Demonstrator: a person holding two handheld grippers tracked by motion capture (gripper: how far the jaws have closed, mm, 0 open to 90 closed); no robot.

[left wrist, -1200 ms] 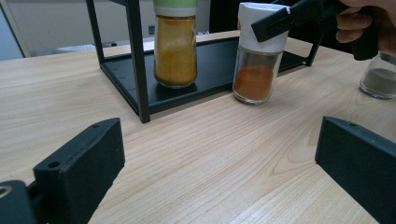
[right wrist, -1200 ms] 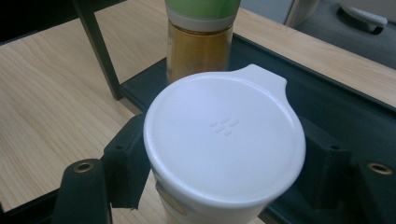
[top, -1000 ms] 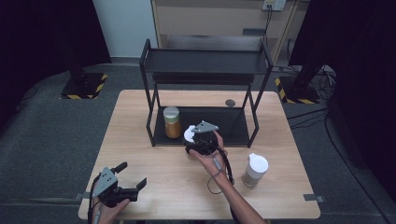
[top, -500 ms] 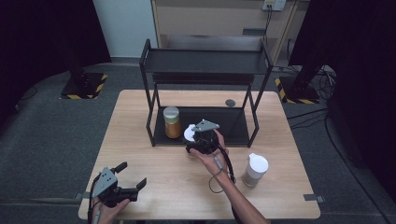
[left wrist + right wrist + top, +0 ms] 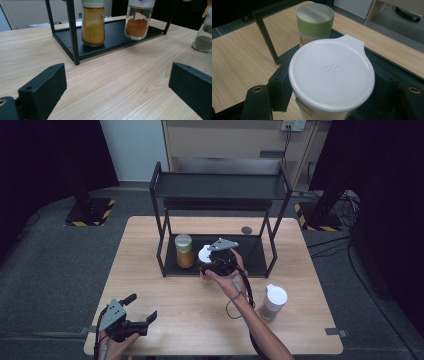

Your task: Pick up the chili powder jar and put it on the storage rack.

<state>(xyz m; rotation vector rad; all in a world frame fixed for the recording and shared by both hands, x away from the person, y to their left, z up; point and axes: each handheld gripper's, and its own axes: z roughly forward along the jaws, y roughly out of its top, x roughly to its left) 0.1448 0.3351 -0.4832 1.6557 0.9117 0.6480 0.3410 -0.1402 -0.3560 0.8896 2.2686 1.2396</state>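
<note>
We see the right gripper [image 5: 210,265] at the near edge of the black rack [image 5: 161,236], clamped on a glass jar with a white lid [image 5: 332,72]. In the right gripper view the two black jaws press the jar's sides just below the lid, one on each side, so the grip is firm around the jar's body. In the left gripper view this jar, holding orange-red powder [image 5: 137,26], hangs just above the rack's lower shelf, its base clear of the black surface.

Just left of it stands a second jar with a green lid [image 5: 184,250] and yellow powder, resting on that lower shelf, near the held jar but apart from it.

The left gripper [image 5: 134,321] sits at the near left corner of the worktop [image 5: 150,285], held in the person's hand. Its jaws stand wide apart with nothing but bare wood between them, as the left gripper view shows.

A third jar with a white lid [image 5: 274,301] stands on the worktop to the right, well apart from the rack.
</note>
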